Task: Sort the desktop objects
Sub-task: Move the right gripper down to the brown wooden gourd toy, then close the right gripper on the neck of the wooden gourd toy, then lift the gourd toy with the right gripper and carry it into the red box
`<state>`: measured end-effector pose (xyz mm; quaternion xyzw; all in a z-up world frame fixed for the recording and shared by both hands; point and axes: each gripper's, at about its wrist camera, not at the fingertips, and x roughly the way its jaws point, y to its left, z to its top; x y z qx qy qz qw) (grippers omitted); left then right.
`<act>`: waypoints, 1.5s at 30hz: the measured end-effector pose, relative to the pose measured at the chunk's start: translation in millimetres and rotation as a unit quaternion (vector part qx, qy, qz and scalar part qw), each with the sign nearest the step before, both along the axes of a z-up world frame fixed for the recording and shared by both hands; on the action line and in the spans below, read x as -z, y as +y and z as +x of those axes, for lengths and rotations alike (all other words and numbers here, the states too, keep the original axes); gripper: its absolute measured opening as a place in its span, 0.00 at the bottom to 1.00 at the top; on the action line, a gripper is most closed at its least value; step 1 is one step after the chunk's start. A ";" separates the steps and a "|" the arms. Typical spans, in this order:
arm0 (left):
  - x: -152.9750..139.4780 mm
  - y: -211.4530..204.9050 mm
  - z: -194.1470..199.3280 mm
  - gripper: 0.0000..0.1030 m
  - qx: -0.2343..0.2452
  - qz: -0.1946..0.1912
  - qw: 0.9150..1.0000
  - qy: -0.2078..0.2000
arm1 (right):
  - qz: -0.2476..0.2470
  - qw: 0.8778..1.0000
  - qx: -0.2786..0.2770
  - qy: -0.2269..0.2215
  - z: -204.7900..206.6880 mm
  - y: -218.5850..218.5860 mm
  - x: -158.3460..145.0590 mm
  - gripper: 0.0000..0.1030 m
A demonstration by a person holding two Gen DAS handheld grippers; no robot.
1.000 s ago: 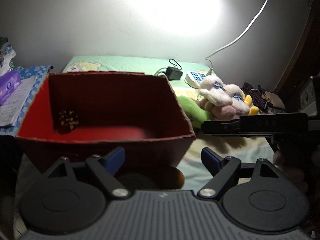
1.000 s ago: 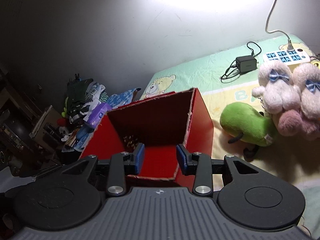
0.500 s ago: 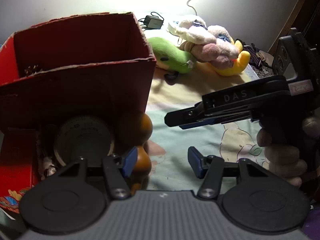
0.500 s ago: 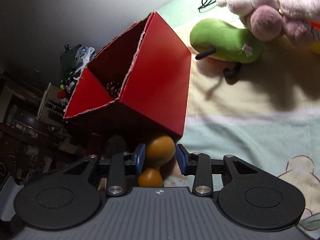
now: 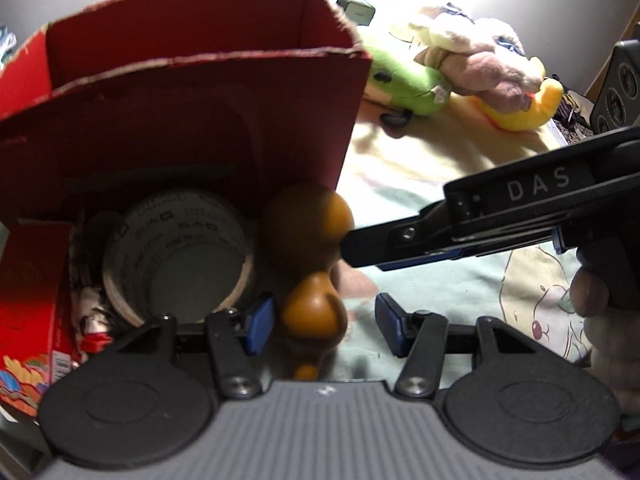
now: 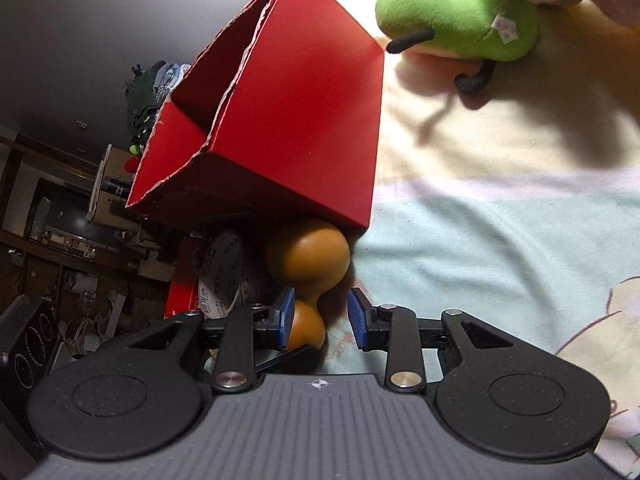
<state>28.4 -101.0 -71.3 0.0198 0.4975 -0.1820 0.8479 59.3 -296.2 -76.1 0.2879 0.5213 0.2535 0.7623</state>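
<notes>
An orange wooden gourd [image 5: 308,240] lies on the bedsheet against the front right corner of a tall red cardboard box [image 5: 180,120]. My left gripper [image 5: 325,324] is open, and the gourd's small bulb sits between its fingers with a gap on the right side. From the right, my right gripper [image 5: 360,246] reaches to the gourd's waist. In the right wrist view, the right gripper [image 6: 322,322] is closing around the gourd [image 6: 308,258]. Its left pad is at the small bulb and its right pad stands clear. The red box [image 6: 288,120] rises behind.
A roll of tape [image 5: 176,256] leans on the box front, left of the gourd. A smaller red carton [image 5: 32,280] stands further left. Green [image 5: 404,80], pink-white [image 5: 480,60] and yellow [image 5: 524,112] plush toys lie behind right. A person's hand [image 5: 600,300] holds the right tool.
Both grippers have dropped from above the box to the gourd in front of it. The left jaws narrowed early on. The right jaws have come in around the gourd's small bulb.
</notes>
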 end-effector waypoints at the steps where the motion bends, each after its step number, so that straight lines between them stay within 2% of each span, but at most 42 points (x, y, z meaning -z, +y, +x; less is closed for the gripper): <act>1: 0.5 -1.6 -0.1 0.54 0.001 0.003 1.000 -0.004 | 0.002 1.000 -0.003 0.002 1.9 2.0 1.0 0.32; 11: 3.3 -20.1 0.6 0.52 0.028 0.032 0.999 -0.023 | 0.000 0.999 -0.035 0.017 11.7 22.5 7.6 0.33; 17: 5.1 -20.8 -0.6 0.52 0.031 0.045 0.998 -0.025 | 0.005 0.999 -0.035 0.029 16.3 21.8 14.6 0.33; 22: 4.4 -18.8 1.0 0.50 0.037 0.029 0.999 -0.018 | 0.014 0.999 -0.034 0.034 13.9 14.7 15.7 0.31; 26: 4.2 -21.3 3.3 0.44 0.049 0.011 0.999 -0.008 | 0.006 0.999 -0.034 0.025 7.8 5.0 11.8 0.26; 29: 7.6 -24.7 4.9 0.38 0.055 0.008 0.998 0.001 | 0.007 0.999 -0.025 0.028 3.9 -7.0 12.8 0.26; 32: 8.1 -25.7 7.3 0.38 0.060 -0.004 0.998 0.008 | 0.015 0.999 -0.014 0.034 -0.3 -17.7 16.4 0.26; 45: -5.2 -56.8 6.4 0.38 0.127 -0.006 0.992 -0.015 | 0.025 0.998 0.035 0.039 -10.9 -55.2 15.9 0.26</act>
